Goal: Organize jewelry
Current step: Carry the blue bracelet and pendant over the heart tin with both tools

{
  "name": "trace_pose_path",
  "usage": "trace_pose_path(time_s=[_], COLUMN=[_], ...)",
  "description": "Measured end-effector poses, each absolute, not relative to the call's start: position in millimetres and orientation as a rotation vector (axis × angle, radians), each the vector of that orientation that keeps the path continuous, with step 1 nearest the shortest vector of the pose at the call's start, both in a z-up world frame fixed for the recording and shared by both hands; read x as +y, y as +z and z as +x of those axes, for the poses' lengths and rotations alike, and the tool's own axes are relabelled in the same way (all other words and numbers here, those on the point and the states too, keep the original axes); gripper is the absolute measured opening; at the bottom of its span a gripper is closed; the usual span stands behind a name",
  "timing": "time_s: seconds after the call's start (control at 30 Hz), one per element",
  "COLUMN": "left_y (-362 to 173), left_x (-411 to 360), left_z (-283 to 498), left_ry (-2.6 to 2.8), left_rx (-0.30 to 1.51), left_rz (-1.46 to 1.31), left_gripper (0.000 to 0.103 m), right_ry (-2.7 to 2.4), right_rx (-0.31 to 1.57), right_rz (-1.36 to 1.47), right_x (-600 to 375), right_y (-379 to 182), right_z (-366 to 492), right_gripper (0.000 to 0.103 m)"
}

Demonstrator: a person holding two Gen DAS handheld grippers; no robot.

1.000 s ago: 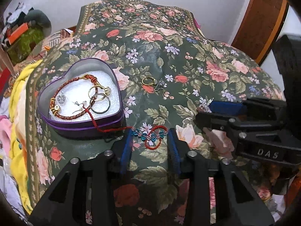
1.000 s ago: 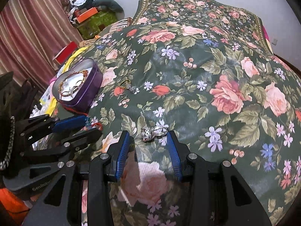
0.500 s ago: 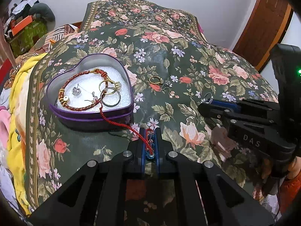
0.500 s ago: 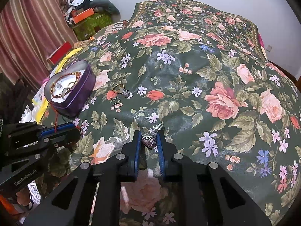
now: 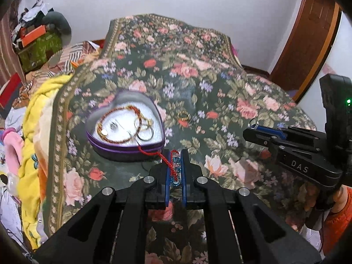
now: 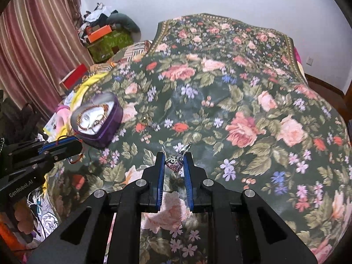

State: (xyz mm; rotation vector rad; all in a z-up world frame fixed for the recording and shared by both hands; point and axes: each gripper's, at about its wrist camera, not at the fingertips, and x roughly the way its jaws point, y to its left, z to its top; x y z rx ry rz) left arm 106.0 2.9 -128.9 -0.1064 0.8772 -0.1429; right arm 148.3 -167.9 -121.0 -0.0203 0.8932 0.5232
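Observation:
A purple heart-shaped tin (image 5: 125,147) sits on the floral bedspread and holds a red cord bracelet, gold rings and small silver pieces. It also shows in the right wrist view (image 6: 105,125). My left gripper (image 5: 175,154) is shut on a red cord bracelet with blue beads (image 5: 175,167); its cord trails back to the tin's front wall. My right gripper (image 6: 173,156) is shut on a silver earring with a pink stone (image 6: 175,164), lifted above the bedspread. A gold ring (image 5: 183,116) and a small silver piece (image 5: 194,118) lie right of the tin.
The floral bedspread (image 6: 242,101) covers the whole bed. A yellow blanket (image 5: 37,132) and clutter lie along the left edge. Boxes and clothes (image 6: 105,37) are piled at the back left by a striped curtain. A wooden door (image 5: 308,39) stands at the right.
Both grippers closed on jewelry a second ago and have since lifted and pulled back from the bedspread, the left with the beaded bracelet, the right with the earring.

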Motion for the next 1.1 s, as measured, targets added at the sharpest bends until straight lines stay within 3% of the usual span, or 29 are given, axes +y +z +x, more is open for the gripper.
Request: trace_pose_path(time_s=[0.57, 1.1], left_y=[-72.4, -87.9], left_x=[36.7, 76.8], left_z=[98.1, 118.0], left_ry=[-0.064, -0.047], left_rx=[0.716, 0.737], left_rz=[-0.108, -0.198], left_gripper=[0.007, 0.007], right_ry=[0.602, 0.714], right_rx=[0.785, 0.801], right_rz=[-0.027, -0.079], right_x=[-132.8, -72.6], right_y=[-80.9, -87.6], right_z=[147.2, 160.5], right_gripper=[0.015, 0.015])
